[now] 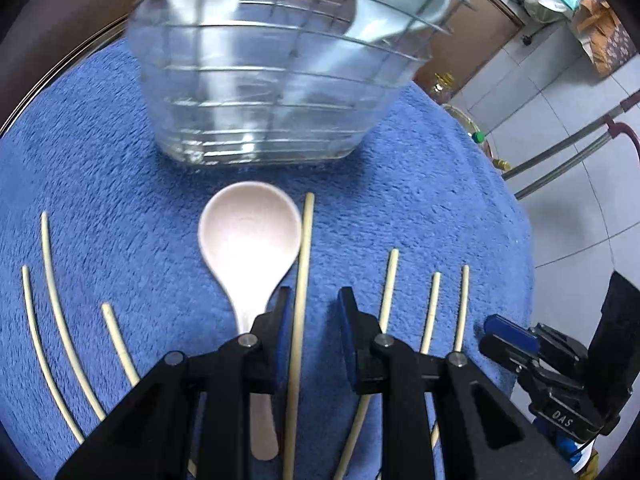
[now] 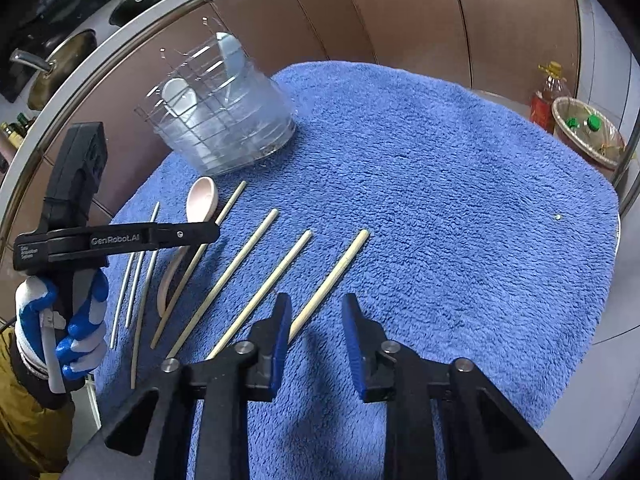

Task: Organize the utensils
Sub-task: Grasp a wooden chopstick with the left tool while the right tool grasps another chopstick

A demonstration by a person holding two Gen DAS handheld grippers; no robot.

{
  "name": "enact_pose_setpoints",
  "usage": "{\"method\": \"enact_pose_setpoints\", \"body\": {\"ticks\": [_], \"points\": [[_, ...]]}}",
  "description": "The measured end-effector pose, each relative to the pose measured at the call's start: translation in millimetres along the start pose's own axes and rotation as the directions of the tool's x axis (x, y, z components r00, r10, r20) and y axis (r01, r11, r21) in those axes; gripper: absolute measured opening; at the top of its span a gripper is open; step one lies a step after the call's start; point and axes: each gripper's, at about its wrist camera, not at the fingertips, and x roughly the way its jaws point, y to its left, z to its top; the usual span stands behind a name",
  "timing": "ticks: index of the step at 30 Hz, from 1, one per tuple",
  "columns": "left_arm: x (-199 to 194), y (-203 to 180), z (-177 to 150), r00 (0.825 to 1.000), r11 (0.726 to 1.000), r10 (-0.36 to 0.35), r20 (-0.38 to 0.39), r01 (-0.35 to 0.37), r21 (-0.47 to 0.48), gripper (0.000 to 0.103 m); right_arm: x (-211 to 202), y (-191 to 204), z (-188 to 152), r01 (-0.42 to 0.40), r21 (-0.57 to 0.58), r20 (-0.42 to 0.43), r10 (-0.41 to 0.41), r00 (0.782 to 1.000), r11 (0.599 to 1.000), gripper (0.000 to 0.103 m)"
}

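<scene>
Nearest me, my left gripper (image 1: 311, 308) hangs low over the blue towel (image 1: 420, 200), jaws apart, with one long chopstick (image 1: 301, 280) running between the pads; I cannot tell if either pad touches it. The pink spoon (image 1: 250, 236) lies just left of that chopstick, its handle passing under the left finger. My right gripper (image 2: 316, 320) also stands apart over bare towel, the rightmost chopstick (image 2: 336, 276) ending against its left pad. To its right the towel is clear out to its rounded edge, good room for moving. Farther off stands the clear utensil holder (image 1: 256, 92) in its wire frame, with pale spoons inside, near the towel's far edge. Only the right view shows the gloved hand (image 2: 76, 320) on the left gripper; only the left view shows the chopsticks curving at far left (image 1: 60, 300)
</scene>
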Motion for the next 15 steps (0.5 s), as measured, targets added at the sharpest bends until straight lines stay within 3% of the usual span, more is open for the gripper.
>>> {"method": "enact_pose_setpoints", "body": {"ticks": [8, 12, 15], "points": [[16.1, -22.4, 14.7, 0.998, 0.994, 0.061, -0.025, -0.059, 0.088, 0.015, 24.4, -11.4, 25.4, 0.011, 0.056, -0.091, -0.006, 0.996, 0.998, 0.017], [18.3, -26.3, 11.8, 0.996, 0.99, 0.094, -0.002, -0.093, 0.109, 0.005, 37.8, 4.8, 35.3, 0.083, -0.028, -0.123, -0.086, 0.989, 0.996, 0.017], [14.1, -17.6, 8.3, 0.997, 0.991, 0.081, 0.017, -0.083, 0.107, 0.005, 44.6, 17.1, 35.8, 0.138, -0.085, -0.127, -0.148, 0.981, 0.987, 0.015]]}}
